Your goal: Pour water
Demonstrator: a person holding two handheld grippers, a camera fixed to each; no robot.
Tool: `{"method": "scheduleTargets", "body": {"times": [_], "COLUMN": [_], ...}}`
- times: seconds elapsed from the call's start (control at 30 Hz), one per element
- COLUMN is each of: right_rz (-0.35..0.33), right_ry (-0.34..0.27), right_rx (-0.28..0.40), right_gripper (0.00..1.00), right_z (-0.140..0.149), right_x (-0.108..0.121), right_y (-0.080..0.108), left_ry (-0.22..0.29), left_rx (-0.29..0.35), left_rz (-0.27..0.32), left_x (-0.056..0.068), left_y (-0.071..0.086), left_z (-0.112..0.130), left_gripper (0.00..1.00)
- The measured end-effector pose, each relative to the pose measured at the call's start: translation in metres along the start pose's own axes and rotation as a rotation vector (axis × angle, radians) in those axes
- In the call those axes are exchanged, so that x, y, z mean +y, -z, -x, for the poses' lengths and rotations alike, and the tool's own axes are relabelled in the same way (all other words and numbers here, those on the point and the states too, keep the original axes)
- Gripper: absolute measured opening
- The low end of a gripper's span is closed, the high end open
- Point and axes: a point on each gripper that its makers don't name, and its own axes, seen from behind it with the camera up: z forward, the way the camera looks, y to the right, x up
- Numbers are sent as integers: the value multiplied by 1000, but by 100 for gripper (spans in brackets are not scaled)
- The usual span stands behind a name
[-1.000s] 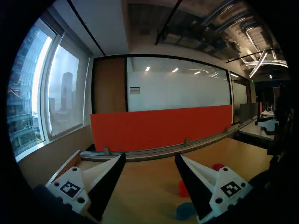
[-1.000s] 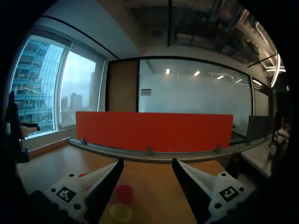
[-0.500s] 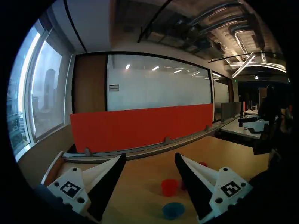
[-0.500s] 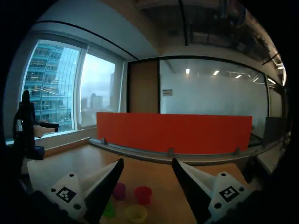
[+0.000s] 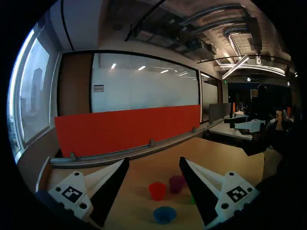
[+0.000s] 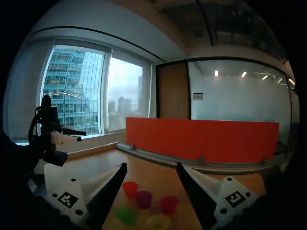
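Observation:
Several small plastic cups stand on a wooden table (image 5: 218,155). In the left gripper view an orange-red cup (image 5: 157,190), a purple cup (image 5: 177,183) and a blue cup (image 5: 164,214) sit low between the fingers of my left gripper (image 5: 154,159), which is open and holds nothing. In the right gripper view I see an orange-red cup (image 6: 129,189), a purple cup (image 6: 143,198), a red cup (image 6: 168,203), a green cup (image 6: 127,214) and a yellow cup (image 6: 158,221) below my right gripper (image 6: 151,165), also open and holding nothing. Both grippers hover above the cups.
An orange divider panel (image 5: 126,128) on a metal rail runs along the table's far edge. Tall windows (image 6: 76,96) lie to the left. The other gripper appears far off at the right (image 5: 251,124) and at the left (image 6: 61,136), held by a dark-sleeved hand.
The left gripper view has swung right, bringing the cups between its fingers. The right gripper view has swung left, bringing more cups and the other gripper into sight. Both stay open.

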Motion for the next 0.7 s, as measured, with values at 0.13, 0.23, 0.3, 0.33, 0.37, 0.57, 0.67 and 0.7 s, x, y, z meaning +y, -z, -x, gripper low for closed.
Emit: {"method": "scheduleTargets", "body": {"times": [0.13, 0.23, 0.3, 0.33, 0.37, 0.57, 0.67, 0.7], "right_rz": [-42, -73, -95, -106, -116, -177, -198, -205], "right_ry": [0, 11, 22, 27, 32, 55, 72, 78], "right_rx": [0, -4, -12, -18, -24, -90, -127, -138], "right_gripper": [100, 100, 100, 100, 100, 100, 100, 100], "right_z": [-3, -4, -3, -2, 0, 17, 29, 32], "right_x": [-8, -15, -20, -22, -25, -37, -41, -43], "right_y": [0, 1, 1, 2, 2, 5, 7, 7], "left_ry": [-6, -17, -26, -29, -32, -44, -46, -46], "left_rx": [-12, -18, -24, -28, -32, -73, -89, -96], "left_rz": [25, 36, 42, 47, 51, 82, 95, 99], "left_x": [6, 8, 10, 11, 12, 19, 22, 23], "left_y": [-1, -1, -1, -1, 0, 0, 0, 1], "left_z": [3, 5, 7, 8, 9, 21, 28, 30], "left_gripper": [97, 97, 98, 98, 98, 97, 98, 97]}}
